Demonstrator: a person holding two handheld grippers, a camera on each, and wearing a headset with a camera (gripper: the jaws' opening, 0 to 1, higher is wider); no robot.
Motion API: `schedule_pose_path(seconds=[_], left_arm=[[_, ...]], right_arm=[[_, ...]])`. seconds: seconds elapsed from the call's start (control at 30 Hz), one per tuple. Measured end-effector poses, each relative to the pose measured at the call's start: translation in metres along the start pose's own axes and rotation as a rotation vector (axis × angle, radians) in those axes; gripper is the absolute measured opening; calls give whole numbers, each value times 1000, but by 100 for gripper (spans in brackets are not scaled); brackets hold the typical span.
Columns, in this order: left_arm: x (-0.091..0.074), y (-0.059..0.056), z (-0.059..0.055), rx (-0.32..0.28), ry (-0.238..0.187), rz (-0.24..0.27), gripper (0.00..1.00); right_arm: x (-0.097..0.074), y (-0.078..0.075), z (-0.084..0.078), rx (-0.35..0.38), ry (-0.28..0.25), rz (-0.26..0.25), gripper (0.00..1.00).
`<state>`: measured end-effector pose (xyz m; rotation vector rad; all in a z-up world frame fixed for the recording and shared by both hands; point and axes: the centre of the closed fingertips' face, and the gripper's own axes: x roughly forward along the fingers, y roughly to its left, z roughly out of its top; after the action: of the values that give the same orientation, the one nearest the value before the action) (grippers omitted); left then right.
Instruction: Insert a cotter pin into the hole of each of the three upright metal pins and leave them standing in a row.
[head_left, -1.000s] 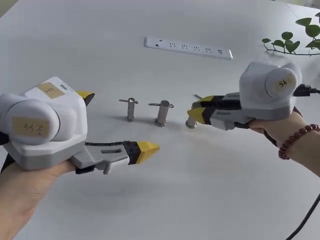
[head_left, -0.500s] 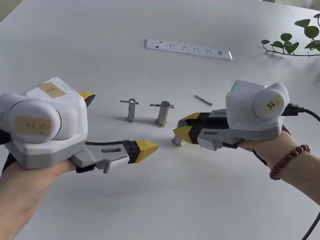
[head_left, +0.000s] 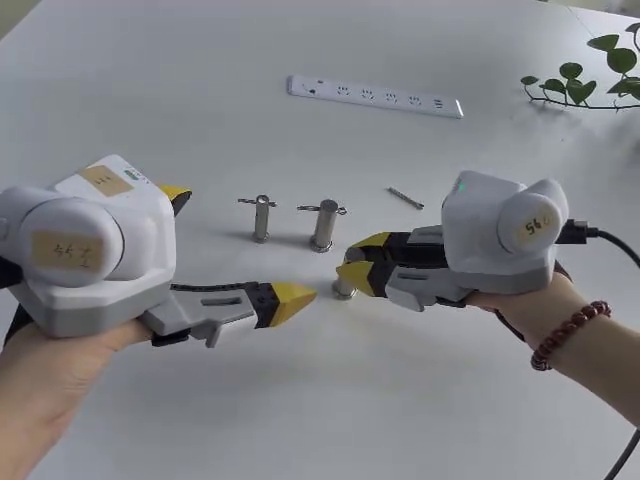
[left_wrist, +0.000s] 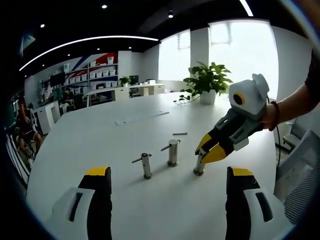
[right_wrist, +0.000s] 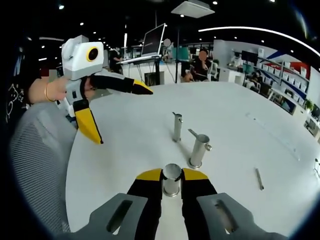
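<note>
Two upright metal pins stand side by side on the white table (head_left: 300, 400): the left pin (head_left: 261, 218) and the middle pin (head_left: 324, 224), each with a cotter pin through its top. My right gripper (head_left: 352, 262) is shut on the third pin (head_left: 344, 288), which stands nearer me than the other two; in the right gripper view this pin (right_wrist: 171, 179) sits between the yellow tips. A loose cotter pin (head_left: 406, 199) lies flat behind them. My left gripper (head_left: 235, 243) is open and holds nothing, to the left of the row (left_wrist: 173, 152).
A white power strip (head_left: 375, 96) lies at the far side of the table. Green plant leaves (head_left: 590, 85) hang in at the far right. A black cable (head_left: 615, 250) trails from the right gripper. An office with desks surrounds the table.
My right gripper has moved left and toward me with the third pin, out of line with the other two. The loose cotter pin behind it is now uncovered. The left gripper stayed put.
</note>
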<state>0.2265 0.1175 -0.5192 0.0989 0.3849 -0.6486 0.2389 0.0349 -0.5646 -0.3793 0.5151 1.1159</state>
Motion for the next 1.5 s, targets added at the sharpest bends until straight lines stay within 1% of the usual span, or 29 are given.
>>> schedule_pose_path(seconds=[0.07, 0.2, 0.23, 0.27, 0.33, 0.4, 0.53, 0.6, 0.63, 0.73, 0.83, 1.0, 1.03, 1.1, 1.2, 1.27, 1.3, 1.37, 1.47, 1.5], left_arm=[[0, 0, -1, 0, 3, -1, 95], [0, -1, -2, -1, 9, -3, 96], [1, -1, -2, -1, 11, -4, 96], [1, -1, -3, 0, 13, -5, 96], [1, -1, -3, 1, 16, -5, 96], [1, -2, -3, 3, 17, -7, 96], [1, 0, -3, 1, 17, -4, 96], [1, -1, -3, 2, 16, -4, 96], [1, -1, -3, 2, 16, -4, 96], [1, -1, -3, 5, 15, 0, 95], [0, 1, -5, 11, 26, 8, 95], [0, 1, -4, 9, 22, 12, 95], [0, 1, -4, 10, 23, 12, 95], [0, 2, -4, 9, 21, 15, 95], [0, 3, -4, 11, 25, 17, 95], [0, 3, -5, 14, 26, 19, 94], [0, 3, -5, 14, 27, 17, 94], [0, 2, -5, 15, 28, 16, 94], [0, 2, -5, 19, 28, 15, 94], [0, 2, -5, 20, 28, 15, 94]], right_arm=[[0, 0, 0, 31, -9, 5, 9], [0, 2, 2, 28, -10, 8, 9], [1, 2, 2, 39, -14, 8, 11], [1, 3, 3, 50, -16, 18, 14], [2, 4, 2, 52, -10, 19, 18], [0, 5, 4, 46, -12, 22, 17], [-5, 5, 9, 58, -18, 25, 19], [-7, 1, 7, 65, -15, 26, 21], [-8, -3, 6, 78, -16, 23, 22], [-16, -8, 11, 112, -19, 21, 23], [-23, -13, 13, 105, -6, -2, 25], [-35, -29, 14, 143, 7, -42, 22], [-36, -31, 14, 141, 9, -46, 22], [-40, -40, 11, 137, 33, -71, 21], [-44, -51, 9, 137, 57, -90, 20], [-44, -56, 6, 127, 71, -88, 20], [-45, -63, 1, 124, 100, -100, 20], [-46, -71, -4, 103, 128, -104, 19], [-46, -83, -8, 107, 149, -117, 18], [-47, -89, -9, 96, 163, -129, 18]])
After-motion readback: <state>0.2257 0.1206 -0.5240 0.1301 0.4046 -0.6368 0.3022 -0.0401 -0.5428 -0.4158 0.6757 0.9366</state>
